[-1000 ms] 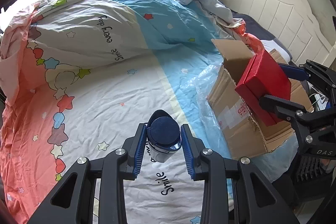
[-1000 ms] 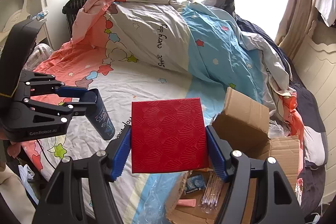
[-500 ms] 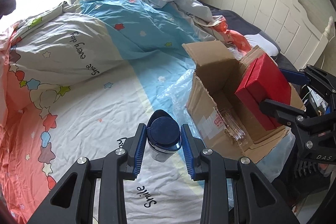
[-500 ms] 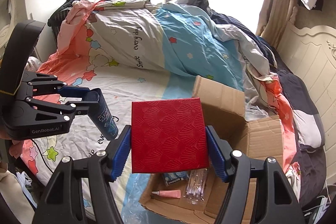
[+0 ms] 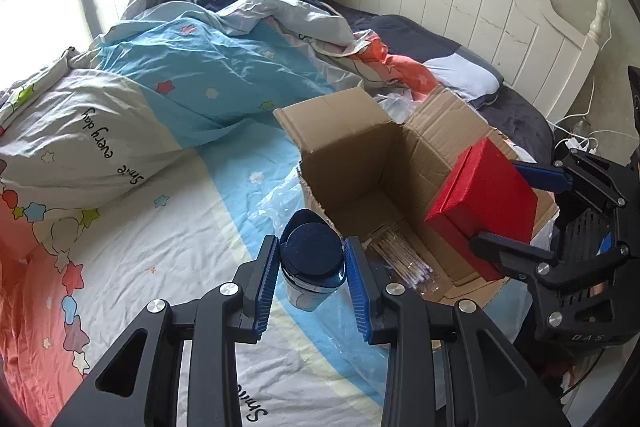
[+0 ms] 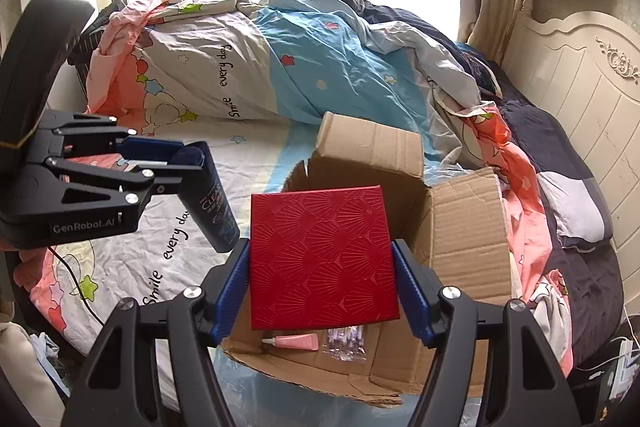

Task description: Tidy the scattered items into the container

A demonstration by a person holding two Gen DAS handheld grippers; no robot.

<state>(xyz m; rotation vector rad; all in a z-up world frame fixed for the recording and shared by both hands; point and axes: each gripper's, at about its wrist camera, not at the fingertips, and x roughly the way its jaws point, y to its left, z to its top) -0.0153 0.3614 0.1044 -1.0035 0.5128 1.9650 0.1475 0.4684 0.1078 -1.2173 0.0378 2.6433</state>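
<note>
My left gripper (image 5: 313,267) is shut on a dark blue bottle (image 5: 312,261), held cap-up just left of the open cardboard box (image 5: 360,163). It also shows in the right wrist view, where the left gripper (image 6: 176,163) holds the bottle (image 6: 210,201) over the bed. My right gripper (image 6: 322,263) is shut on a red box (image 6: 320,255), held above the cardboard box (image 6: 460,227); in the left wrist view the red box (image 5: 484,207) hangs over the box's right side. Inside lie a pink tube (image 6: 296,341) and a pack of cotton swabs (image 5: 404,259).
The cardboard box sits on a bed with a star-print duvet (image 5: 180,99) bunched at the back. Clear plastic film (image 5: 276,203) lies beside the box. A white headboard (image 5: 460,11) stands at the right. Cables and clutter (image 5: 576,143) lie beyond the bed's edge.
Both grippers have moved toward the cardboard box. The bottle has come up to the box's left edge, and the red box now hangs over the box's opening. Both grips are unchanged.
</note>
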